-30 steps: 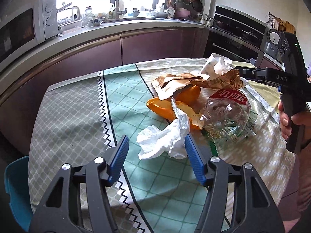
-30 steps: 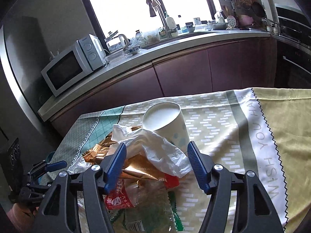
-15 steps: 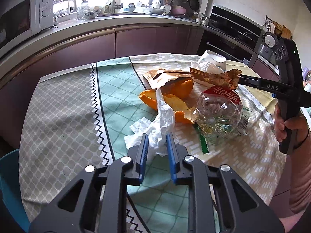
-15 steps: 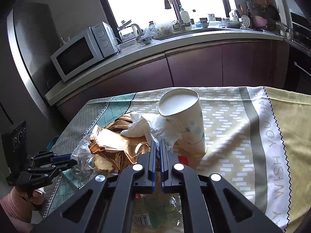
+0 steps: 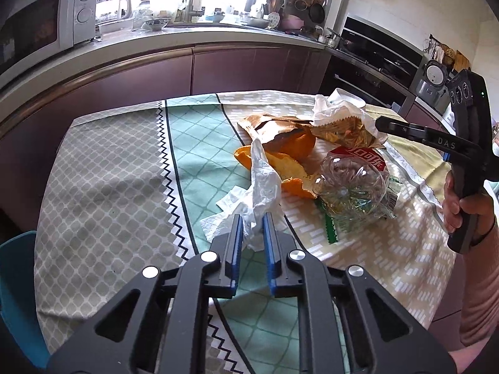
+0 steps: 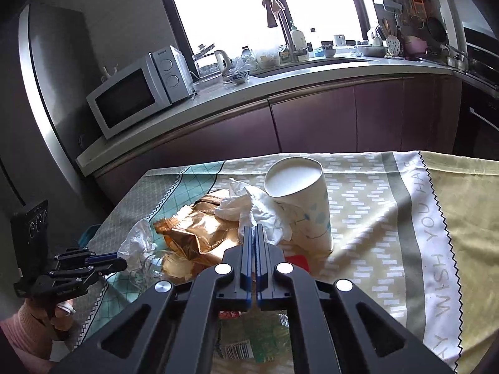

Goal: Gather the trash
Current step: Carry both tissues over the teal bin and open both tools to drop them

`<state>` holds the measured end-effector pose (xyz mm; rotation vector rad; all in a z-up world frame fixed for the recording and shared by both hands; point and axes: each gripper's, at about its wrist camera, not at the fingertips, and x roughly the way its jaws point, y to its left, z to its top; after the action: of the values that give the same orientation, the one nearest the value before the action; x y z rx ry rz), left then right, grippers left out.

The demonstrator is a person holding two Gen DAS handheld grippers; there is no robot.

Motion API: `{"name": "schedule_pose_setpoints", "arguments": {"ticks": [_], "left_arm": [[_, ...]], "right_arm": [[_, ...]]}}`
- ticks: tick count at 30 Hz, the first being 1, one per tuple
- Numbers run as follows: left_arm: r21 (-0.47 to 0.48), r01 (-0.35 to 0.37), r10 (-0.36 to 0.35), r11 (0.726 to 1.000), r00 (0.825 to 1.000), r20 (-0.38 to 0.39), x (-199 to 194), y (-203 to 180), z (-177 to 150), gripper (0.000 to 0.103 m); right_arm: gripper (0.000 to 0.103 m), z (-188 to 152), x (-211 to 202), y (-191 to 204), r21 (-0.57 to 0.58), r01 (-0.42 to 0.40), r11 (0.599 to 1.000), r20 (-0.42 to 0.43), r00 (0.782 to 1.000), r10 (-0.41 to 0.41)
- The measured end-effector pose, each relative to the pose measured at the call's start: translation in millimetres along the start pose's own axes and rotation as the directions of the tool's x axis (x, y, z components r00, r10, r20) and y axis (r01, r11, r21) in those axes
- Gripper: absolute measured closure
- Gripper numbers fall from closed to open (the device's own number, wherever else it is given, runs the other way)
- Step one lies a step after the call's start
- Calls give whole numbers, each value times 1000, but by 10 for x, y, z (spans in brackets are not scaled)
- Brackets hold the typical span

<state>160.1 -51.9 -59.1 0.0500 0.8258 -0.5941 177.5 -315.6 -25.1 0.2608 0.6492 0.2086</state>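
A heap of trash lies on the tablecloth [image 5: 124,187]. My left gripper [image 5: 252,218] has a crumpled white tissue [image 5: 263,184] pinched between its blue pads, and its jaws are closing further. Behind the tissue lie orange peel [image 5: 290,168], a crushed clear bottle [image 5: 352,184] and a gold snack wrapper [image 5: 340,131]. My right gripper [image 6: 253,227] is shut on a second white tissue [image 6: 259,208], which rests against an upright paper cup [image 6: 299,199]. Each gripper also shows in the other's view, the right gripper [image 5: 379,123] and the left gripper [image 6: 120,260].
A brown paper bag [image 5: 268,124] and a green wrapper [image 5: 330,230] lie among the trash. A blue chair [image 5: 15,280] stands off the table's left edge. A curved kitchen counter [image 6: 280,90] with a microwave [image 6: 137,93] runs behind the table.
Both grippers went from wide open to closed, each on its own white tissue. The left tissue now stands bunched upright between the pads.
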Motion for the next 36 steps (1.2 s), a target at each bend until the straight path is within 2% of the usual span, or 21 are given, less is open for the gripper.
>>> {"name": "schedule_pose_setpoints", "arguments": {"ticks": [10,18,22,29,36], "left_arm": [[-22,-19,21,1000,996,85,-468,120,-34,90],[-70,-74,84,995,985,149,-952,380,-179,90],[-93,-114,129,989,977,169,-1180,556,-259,90],[-171,-228,257,959,951,170,-1591,1028,-505,90],[-267,-324,366,908,922,127,-1858,1583,-798,90]], "right_arm": [[102,105,-383,297,-23,-64,998,115,991,66],[102,163,-573,726,-86,-170,982,163,970,182],[102,152,-550,1020,-130,-237,963,142,957,254],[102,117,-227,1613,-183,-387,904,45,915,401],[102,32,372,2380,-199,-528,826,-115,849,515]]}}
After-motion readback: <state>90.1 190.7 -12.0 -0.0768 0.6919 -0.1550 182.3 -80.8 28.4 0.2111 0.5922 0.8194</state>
